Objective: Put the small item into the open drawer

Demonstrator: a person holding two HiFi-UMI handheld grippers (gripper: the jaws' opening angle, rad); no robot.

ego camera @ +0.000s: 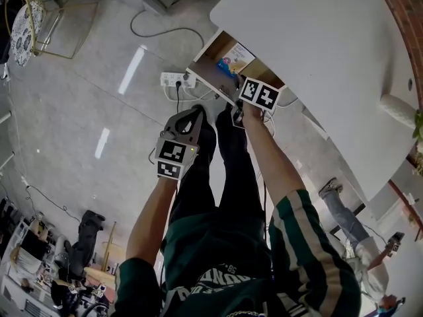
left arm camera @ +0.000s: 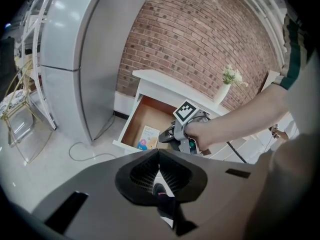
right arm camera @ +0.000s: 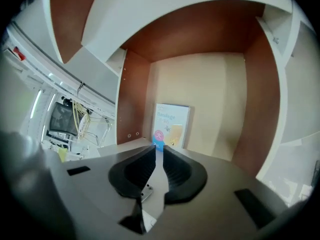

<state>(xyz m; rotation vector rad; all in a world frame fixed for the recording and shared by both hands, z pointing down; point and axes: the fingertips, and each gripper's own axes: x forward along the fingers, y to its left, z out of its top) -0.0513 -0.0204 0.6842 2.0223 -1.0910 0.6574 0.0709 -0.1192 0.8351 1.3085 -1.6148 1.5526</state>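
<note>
Starting at the left of the head view, a white power strip (ego camera: 177,79) lies on the pale floor (ego camera: 79,111), its cords trailing toward the furniture. Just right of it the left gripper (left arm camera: 159,153) hangs over the person's dark trousers, tilted downward and well short of the drawer. Its jaws are closed tip to tip with nothing between them; only a shoe and the floor show in the gap below the tips.

Next comes the open drawer (ego camera: 210,78), pulled out from under a white desk top (ego camera: 317,45). The small item, a flat bandage box (right arm camera: 170,126) printed in pale blue and yellow, lies on the drawer's light wooden bottom. It sits near the left brown side wall and touches neither gripper.

Farther right, the right gripper (right arm camera: 159,151) is held above the drawer's near edge and points steeply down into it. Its jaws stand a narrow slit apart and hold nothing, and the box shows just beyond their tips. The person's right hand (left arm camera: 200,136) wraps the handle below the marker cube (ego camera: 259,94), with a green striped sleeve (ego camera: 301,243) farther back along the arm.
</note>
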